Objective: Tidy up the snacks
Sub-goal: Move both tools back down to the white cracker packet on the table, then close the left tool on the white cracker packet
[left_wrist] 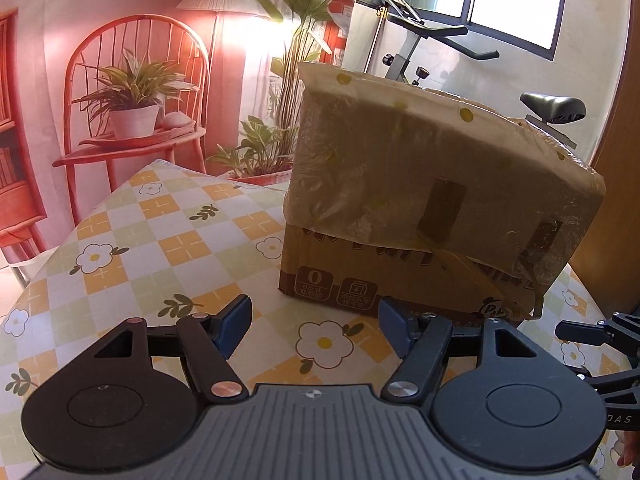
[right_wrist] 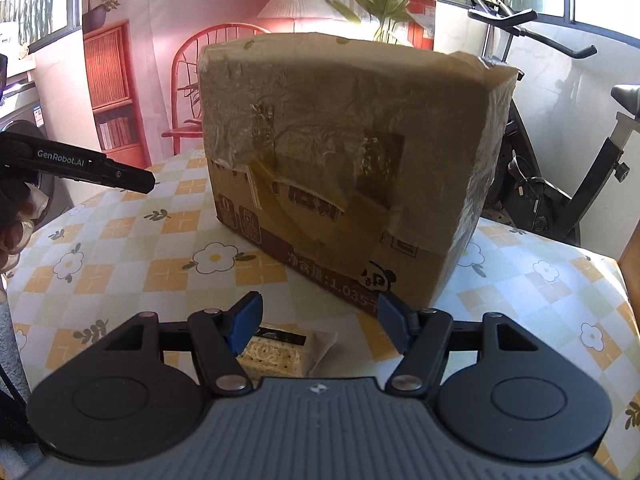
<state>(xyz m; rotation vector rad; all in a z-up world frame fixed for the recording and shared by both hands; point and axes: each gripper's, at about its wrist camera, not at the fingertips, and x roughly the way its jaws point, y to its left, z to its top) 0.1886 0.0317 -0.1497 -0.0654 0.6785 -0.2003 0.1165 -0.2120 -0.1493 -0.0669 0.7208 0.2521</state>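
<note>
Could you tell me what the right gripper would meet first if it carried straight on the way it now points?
Probably the snack packet lying on the tablecloth just below the open right gripper, before the taped cardboard box behind it; depth is hard to judge.

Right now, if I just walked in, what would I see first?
A big cardboard box wrapped in shiny tape stands in the middle of the flowery tablecloth. A small cracker packet lies on the cloth under the right gripper, whose blue fingers are open and empty. Behind the table there is a red chair backdrop and an exercise bike.
</note>
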